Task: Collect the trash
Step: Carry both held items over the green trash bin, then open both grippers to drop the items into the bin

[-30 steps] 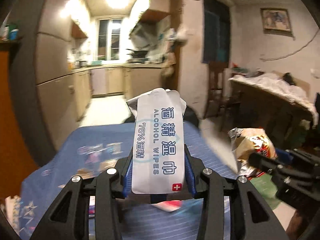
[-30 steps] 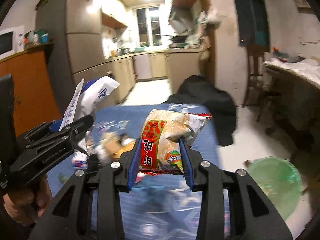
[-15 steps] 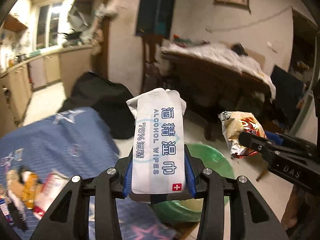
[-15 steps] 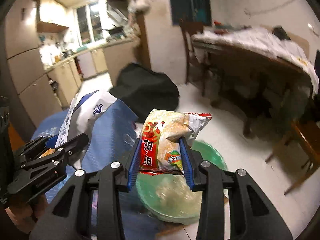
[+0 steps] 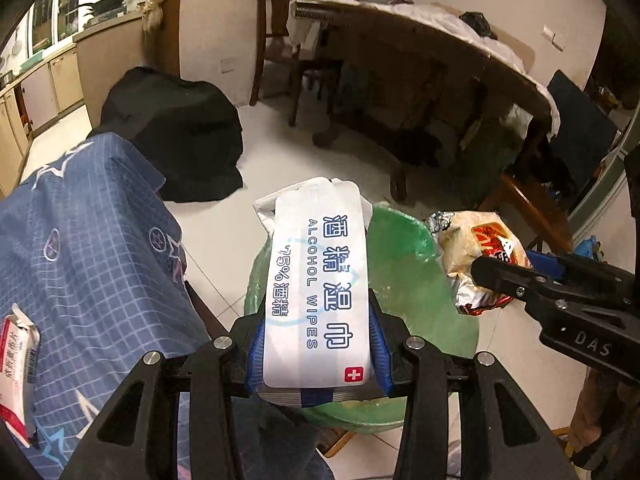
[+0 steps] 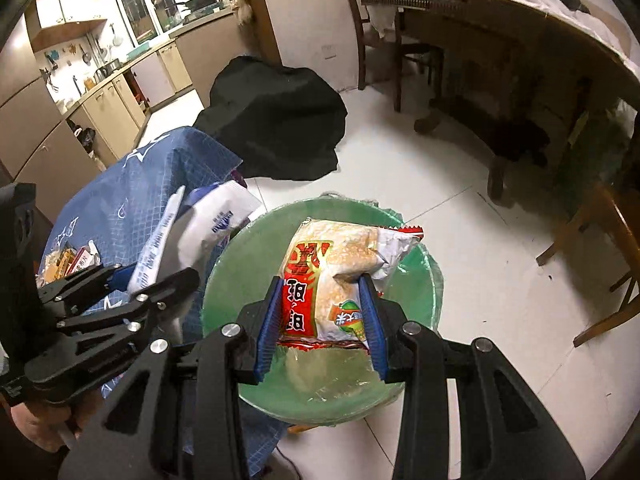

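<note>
**Both packets held above the green bin**

Your blue checked tablecloth (image 6: pixel 132 184) carries leftover wrappers (image 6: pixel 66 262) near its edge. Beside it on the floor stands the green bin (image 6: pixel 240 264). Your left gripper (image 5: pixel 316 360) is pinching the alcohol wipes pack (image 5: pixel 320 280) over the bin's rim nearest the cloth. Your right gripper (image 6: pixel 322 344) is clamped on the snack bag (image 6: pixel 332 276), above the bin's middle.

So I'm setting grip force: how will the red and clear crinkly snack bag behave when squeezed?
The red and clear crinkly snack bag probably yields: its film creases between the right gripper's blue pads. It looks light, standing up unsupported above the green bin. The glossy film may slip.
</note>
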